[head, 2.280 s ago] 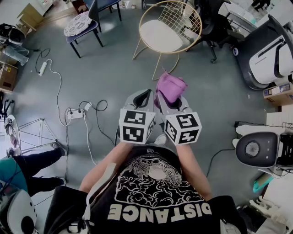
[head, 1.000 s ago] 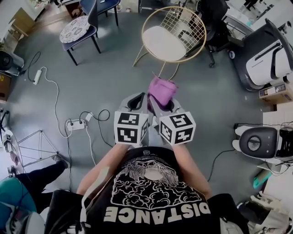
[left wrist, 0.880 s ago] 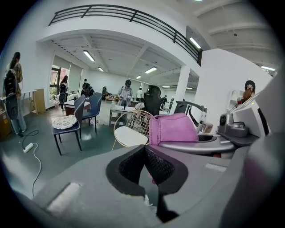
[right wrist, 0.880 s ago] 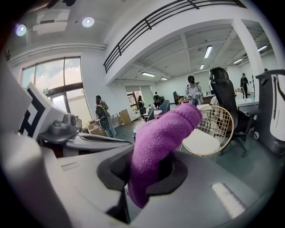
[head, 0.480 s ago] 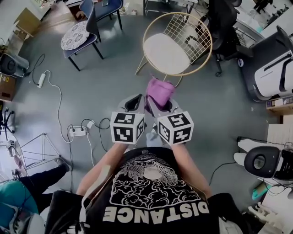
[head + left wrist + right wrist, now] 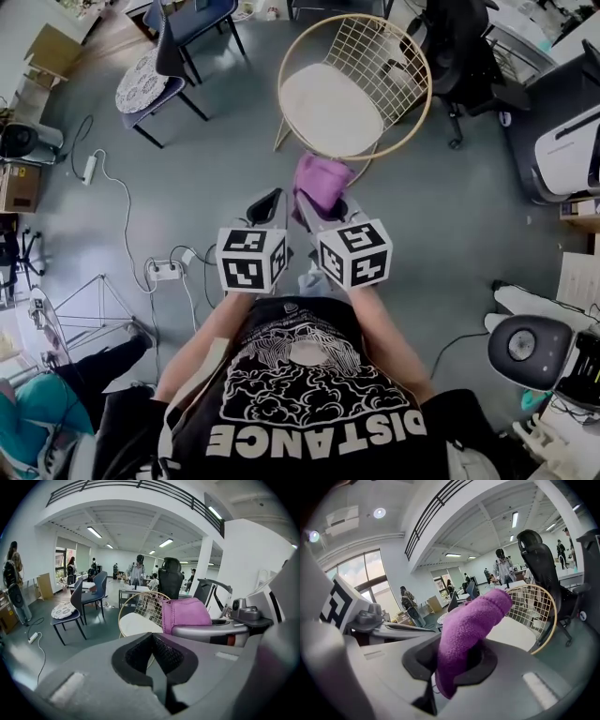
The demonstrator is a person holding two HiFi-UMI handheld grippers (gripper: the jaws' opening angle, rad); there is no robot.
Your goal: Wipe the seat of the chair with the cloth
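The chair (image 6: pixel 349 86) has a round gold wire frame and a white seat (image 6: pixel 326 96); it stands on the grey floor just ahead of both grippers. My right gripper (image 6: pixel 323 202) is shut on a purple cloth (image 6: pixel 319 184), which hangs close to the chair's front rim without touching the seat. The cloth (image 6: pixel 469 623) bulges up out of the right gripper (image 6: pixel 454 663), with the chair (image 6: pixel 529 616) behind it. My left gripper (image 6: pixel 267 206) is beside it, shut and empty. The left gripper (image 6: pixel 153 641) shows black pads pressed together, with the chair (image 6: pixel 137 621) and cloth (image 6: pixel 185 613) beyond.
A dark blue chair with a patterned cushion (image 6: pixel 145 80) stands at far left, and a black office chair (image 6: pixel 459 47) is behind the gold one. A power strip with cables (image 6: pixel 164 272) lies on the floor at left. White machines (image 6: pixel 567 141) sit at right. A person's legs (image 6: pixel 56 394) are at lower left.
The view has closed in on the gold chair: both grippers and the cloth now sit nearer its front rim. The right gripper's hold on the cloth is unchanged.
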